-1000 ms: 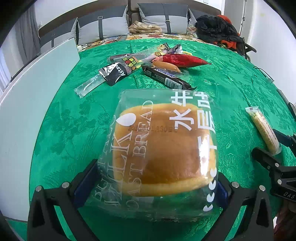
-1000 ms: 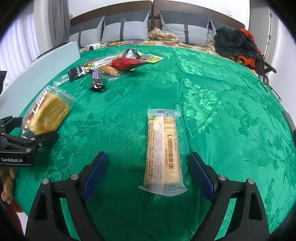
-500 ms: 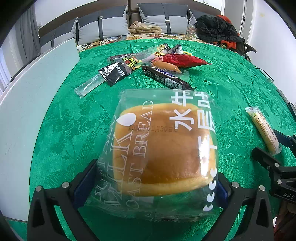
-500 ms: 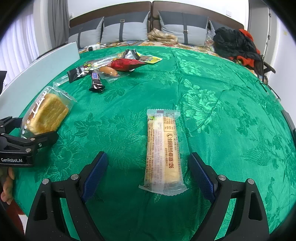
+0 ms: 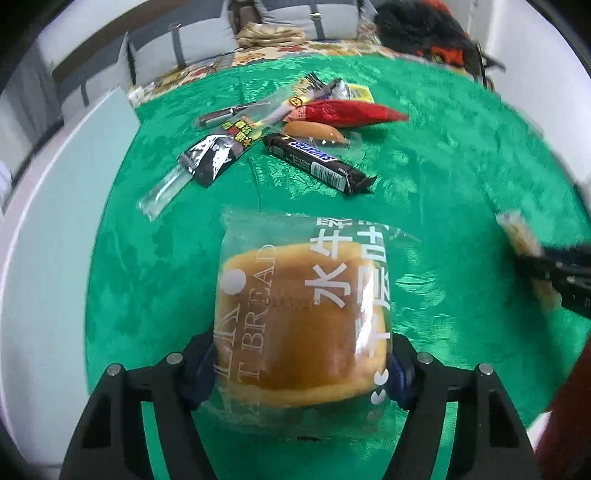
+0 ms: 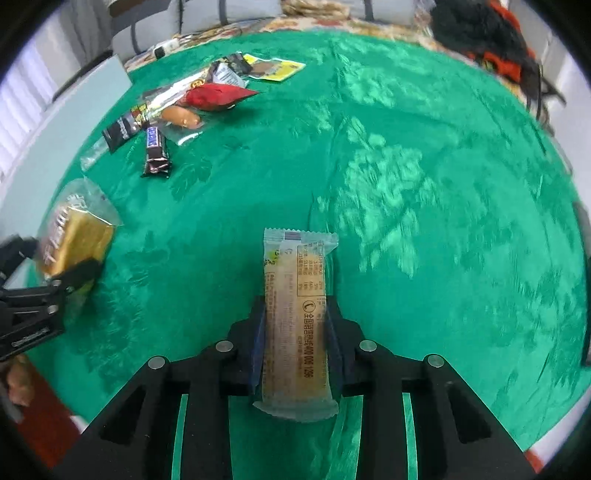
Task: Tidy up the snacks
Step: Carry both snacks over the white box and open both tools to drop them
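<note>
My left gripper is shut on a clear-wrapped milk toast bread bun and holds it above the green tablecloth. The bun also shows at the left of the right wrist view. My right gripper is shut on a long pale wafer bar in a clear wrapper, lifted off the cloth. A pile of snacks lies at the far left: a Snickers bar, a red packet, a sausage, a black sachet.
A pale board runs along the table's left edge. A sofa with grey cushions and dark clothes stand beyond the table. A yellow packet lies behind the pile.
My right gripper has shut on the wafer bar and lifted it. My left gripper has risen and tightened on the bun; both views are blurred by motion.
</note>
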Tool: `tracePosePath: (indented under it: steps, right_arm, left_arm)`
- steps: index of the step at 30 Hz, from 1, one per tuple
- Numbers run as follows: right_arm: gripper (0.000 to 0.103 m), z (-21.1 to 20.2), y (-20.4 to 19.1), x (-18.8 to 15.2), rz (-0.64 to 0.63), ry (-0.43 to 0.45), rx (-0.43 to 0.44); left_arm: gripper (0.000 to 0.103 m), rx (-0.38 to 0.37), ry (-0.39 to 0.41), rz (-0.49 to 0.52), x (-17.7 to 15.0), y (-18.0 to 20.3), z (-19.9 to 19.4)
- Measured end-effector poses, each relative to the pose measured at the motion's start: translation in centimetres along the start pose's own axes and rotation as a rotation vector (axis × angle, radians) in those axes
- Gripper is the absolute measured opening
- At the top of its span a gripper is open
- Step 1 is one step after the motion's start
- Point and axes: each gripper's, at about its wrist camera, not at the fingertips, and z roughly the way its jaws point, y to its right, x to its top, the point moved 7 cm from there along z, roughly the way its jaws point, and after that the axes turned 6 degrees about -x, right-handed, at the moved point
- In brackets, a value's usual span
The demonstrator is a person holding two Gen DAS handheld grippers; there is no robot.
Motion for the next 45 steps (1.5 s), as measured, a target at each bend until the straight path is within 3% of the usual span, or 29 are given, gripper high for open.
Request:
tracePosePath:
  steps: [4, 8, 12, 15, 17, 19, 21, 23, 26, 29, 32, 34, 38, 41, 43, 45]
  right_arm:
    - [0.031, -3.0, -0.6, -0.3, 0.066, 0.023, 0.102]
    - [0.031, -7.3, -5.8, 3.1, 0.008, 0.092, 0.209]
    - [0.031, -12.8, -14.4, 8.1, -0.08, 0.178, 0.365]
    - [0.031, -17.3, -23.7, 12.1, -0.191, 0.232, 0.504]
    - [0.031, -18.9, -28.3, 13.9, -0.242, 0.255, 0.556]
    - [0.037, -20.1, -33.5, 15.8, -0.302, 0.27, 0.616]
    - [0.07, -20.1, -37.3, 17.7, -0.32, 0.25, 0.644]
    - [0.07, -20.7, -38.0, 19.1, -0.302, 0.284, 0.626]
    - [0.072, -21.3, -36.1, 19.8, -0.266, 0.338, 0.611]
    - [0.076, -19.5, -31.5, 18.9, -0.255, 0.375, 0.5]
    - [0.076, -14.7, -25.6, 16.0, -0.26, 0.367, 0.349]
    - [0.076, -9.5, -20.1, 12.4, -0.269, 0.326, 0.202]
    - [0.075, -2.9, -10.1, 6.3, -0.256, 0.236, -0.005]
    - [0.075, -1.9, -3.8, 3.7, -0.186, 0.235, -0.077]
    - [0.076, -2.0, -0.5, 2.8, -0.126, 0.256, -0.106]
    - [0.076, -2.2, 1.9, 2.5, -0.08, 0.26, -0.118]
  left_arm:
    - [0.07, -0.126, 0.044, -0.113, -0.7, -0.8, -3.7]
    - [0.07, -0.12, 0.136, -0.13, 1.5, -4.1, -9.9]
    - [0.07, -0.003, 0.229, -0.196, 4.3, -12.3, -17.1]
    - [0.071, 0.153, 0.268, -0.253, 5.1, -19.5, -21.5]
    - [0.071, 0.218, 0.28, -0.289, 5.3, -23.1, -23.3]
    - [0.078, 0.29, 0.272, -0.335, 5.0, -26.9, -24.5]
    - [0.09, 0.354, 0.265, -0.378, 4.2, -30.1, -25.1]
    - [0.09, 0.406, 0.266, -0.417, 3.4, -32.9, -25.7]
    - [0.09, 0.431, 0.268, -0.443, 1.3, -34.6, -25.6]
    - [0.09, 0.443, 0.288, -0.463, -0.5, -33.6, -24.3]
    - [0.09, 0.288, 0.39, -0.41, 0.4, -29.1, -21.5]
    - [0.09, 0.261, 0.407, -0.354, 1.2, -26.7, -19.7]
    - [0.09, 0.285, 0.266, -0.205, 3.0, -22.3, -12.8]
    - [0.085, 0.331, 0.131, -0.111, 2.3, -19.6, -8.6]
    - [0.085, 0.373, 0.132, -0.033, 2.0, -17.3, -8.5]
    - [0.085, 0.359, 0.13, -0.038, 1.4, -15.8, -8.7]
